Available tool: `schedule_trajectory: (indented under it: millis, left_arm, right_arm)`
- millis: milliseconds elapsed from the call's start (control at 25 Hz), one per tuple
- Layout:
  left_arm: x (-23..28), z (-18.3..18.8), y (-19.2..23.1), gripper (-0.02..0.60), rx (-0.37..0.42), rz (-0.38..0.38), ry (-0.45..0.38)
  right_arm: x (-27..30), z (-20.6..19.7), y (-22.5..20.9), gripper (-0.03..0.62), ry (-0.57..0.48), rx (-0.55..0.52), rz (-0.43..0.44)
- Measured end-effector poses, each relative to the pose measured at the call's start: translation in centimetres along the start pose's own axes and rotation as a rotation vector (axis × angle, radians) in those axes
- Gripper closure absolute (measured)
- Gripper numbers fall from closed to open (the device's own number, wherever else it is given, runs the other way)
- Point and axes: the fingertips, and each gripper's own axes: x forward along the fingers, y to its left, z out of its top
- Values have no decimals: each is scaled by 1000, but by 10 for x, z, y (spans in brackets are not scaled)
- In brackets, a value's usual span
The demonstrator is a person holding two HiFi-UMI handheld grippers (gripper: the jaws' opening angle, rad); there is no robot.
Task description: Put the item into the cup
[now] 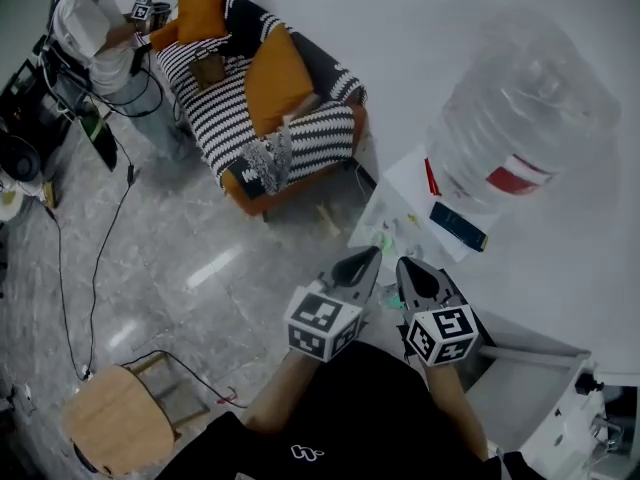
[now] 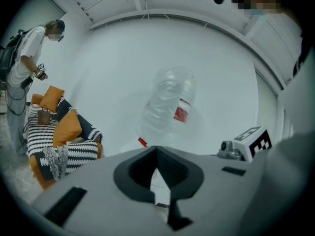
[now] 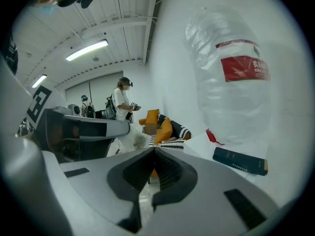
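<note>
left gripper [image 1: 372,258]: jaws clenched, empty | right gripper [image 1: 405,266]: jaws clenched, empty | side by side, near water bottle [image 1: 520,118] and dark book [image 1: 458,226] on white surface [image 1: 400,200]

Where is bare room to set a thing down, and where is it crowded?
The grey marble floor is bare between the black-and-white striped sofa and the round wooden stool; thin black cables run along its left side. The white top left of the dark blue book has a small bare patch. The sofa is crowded with orange cushions.
</note>
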Motion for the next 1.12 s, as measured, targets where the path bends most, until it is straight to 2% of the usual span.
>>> schedule_trajectory:
  millis: [160,680,1120]
  left_arm:
    - [8,-2,-4,568,-14,-18,17]
    - [20,-14,-24,568,23,-82,85]
    - [20,-31,-19,568,36,-89,178]
  right_arm:
    - [-3,-4,-7,585,9,14,-16]
    - [-20,-9,-26,585,-16,51,-101]
    - [-18,-40,-36,585,18,161,-140]
